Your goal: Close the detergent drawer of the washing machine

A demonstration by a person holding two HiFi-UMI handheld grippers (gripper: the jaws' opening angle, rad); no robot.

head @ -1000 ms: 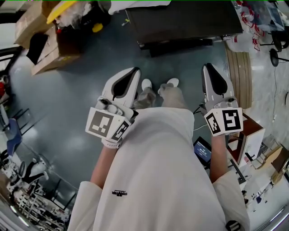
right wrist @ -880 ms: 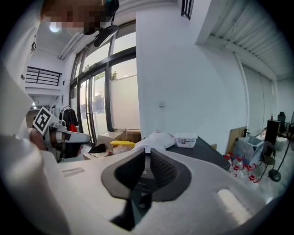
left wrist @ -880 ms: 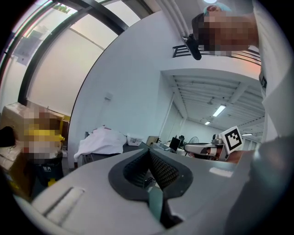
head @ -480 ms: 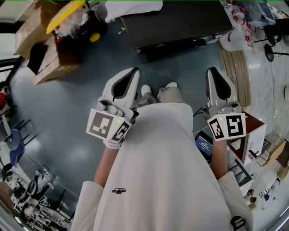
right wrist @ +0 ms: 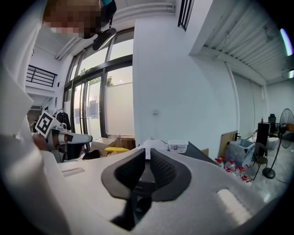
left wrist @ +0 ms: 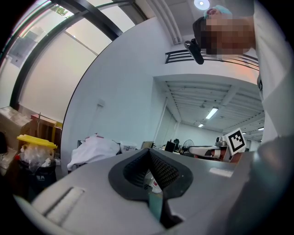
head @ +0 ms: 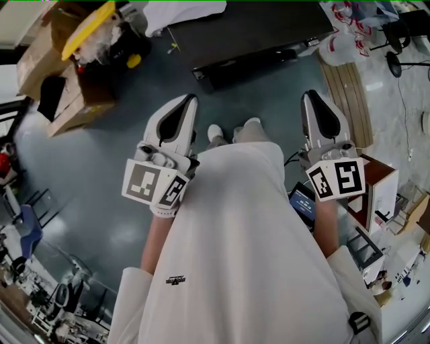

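No washing machine or detergent drawer can be made out in any view. In the head view my left gripper is held at the person's left side, pointing forward over the grey floor, jaws shut and empty. My right gripper is at the right side, also shut on nothing. In the left gripper view the dark pads meet at the left gripper's tip, with a room and a white cloth heap beyond. The right gripper points towards a white wall and tall windows.
A black flat-topped unit stands ahead with a white cloth on it. Cardboard boxes and a yellow lid lie at the far left. Wooden boards and a small cabinet are at the right.
The head view has swung a little, so the black unit sits further left. Both grippers stay shut and empty at the person's sides; the left one has risen slightly.
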